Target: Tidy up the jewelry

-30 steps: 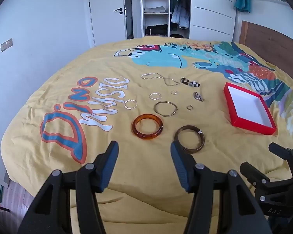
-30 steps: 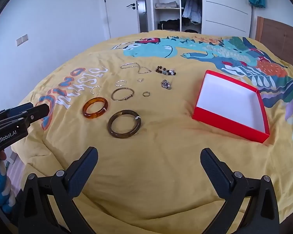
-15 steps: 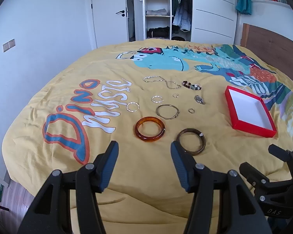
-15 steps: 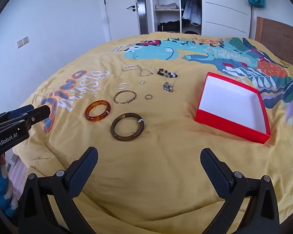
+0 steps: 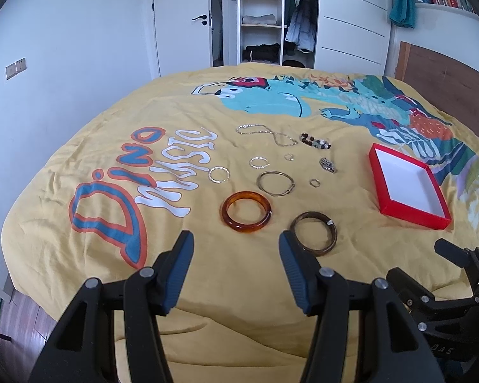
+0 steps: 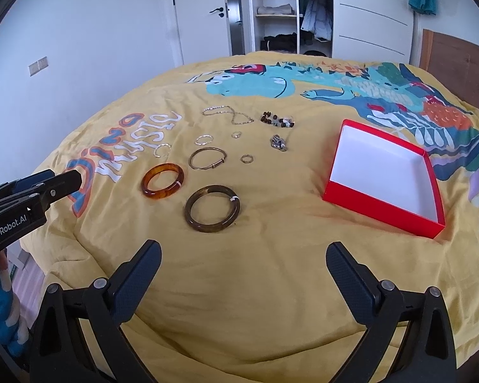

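Jewelry lies spread on the yellow bedspread: an amber bangle [image 5: 246,211] [image 6: 163,180], a dark brown bangle [image 5: 314,233] [image 6: 212,208], a thin metal bangle [image 5: 276,183] [image 6: 207,157], small rings, a chain necklace [image 5: 266,134] [image 6: 228,114] and a beaded bracelet [image 5: 315,140] [image 6: 277,120]. An empty red box [image 5: 408,188] [image 6: 384,175] with a white inside sits to the right. My left gripper [image 5: 236,252] hovers open just short of the two big bangles. My right gripper [image 6: 244,261] hangs open, wide, nearer the bed's front edge.
The bed's near edge drops to a wooden floor at the left. A wooden headboard [image 5: 447,86] stands at the right. Behind the bed are a white door [image 5: 182,22] and an open wardrobe [image 5: 281,16] with clothes.
Both grippers have drawn back and risen slightly, so the jewelry and the box sit a little lower and farther in each view. Nothing on the bed has moved.
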Demonstrator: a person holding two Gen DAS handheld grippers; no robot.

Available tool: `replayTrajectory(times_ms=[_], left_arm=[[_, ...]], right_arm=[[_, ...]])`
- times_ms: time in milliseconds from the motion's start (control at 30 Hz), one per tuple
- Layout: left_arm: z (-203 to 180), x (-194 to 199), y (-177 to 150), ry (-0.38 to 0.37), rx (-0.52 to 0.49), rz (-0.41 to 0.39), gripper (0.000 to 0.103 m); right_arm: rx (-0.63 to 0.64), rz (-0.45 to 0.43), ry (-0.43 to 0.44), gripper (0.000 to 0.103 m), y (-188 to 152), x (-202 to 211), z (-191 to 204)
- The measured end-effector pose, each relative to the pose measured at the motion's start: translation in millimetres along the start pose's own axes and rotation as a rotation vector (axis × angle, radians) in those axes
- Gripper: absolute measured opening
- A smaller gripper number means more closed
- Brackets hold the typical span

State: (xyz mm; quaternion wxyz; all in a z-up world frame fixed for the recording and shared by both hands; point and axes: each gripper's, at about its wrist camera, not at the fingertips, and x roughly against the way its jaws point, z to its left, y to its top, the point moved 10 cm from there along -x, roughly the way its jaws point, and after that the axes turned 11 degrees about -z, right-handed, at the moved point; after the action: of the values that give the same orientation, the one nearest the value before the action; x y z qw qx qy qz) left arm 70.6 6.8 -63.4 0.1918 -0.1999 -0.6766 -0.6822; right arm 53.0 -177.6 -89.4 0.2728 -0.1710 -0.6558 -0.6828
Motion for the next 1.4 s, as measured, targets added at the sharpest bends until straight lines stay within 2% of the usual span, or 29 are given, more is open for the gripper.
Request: replayTrajectory(times_ms=[833,1400], left_arm=[[-6.8,-6.5,4.0,-0.054,0.032,0.013,0.053],[-3.4,-20.9,-3.8,-0.047,0.037,0.035,0.053]], right_arm=[[0.004,-0.001,0.003,0.098,5.4,-9.3,0.8],[0.007,0.010,0.012,0.096,2.8,-19.4,0.7]])
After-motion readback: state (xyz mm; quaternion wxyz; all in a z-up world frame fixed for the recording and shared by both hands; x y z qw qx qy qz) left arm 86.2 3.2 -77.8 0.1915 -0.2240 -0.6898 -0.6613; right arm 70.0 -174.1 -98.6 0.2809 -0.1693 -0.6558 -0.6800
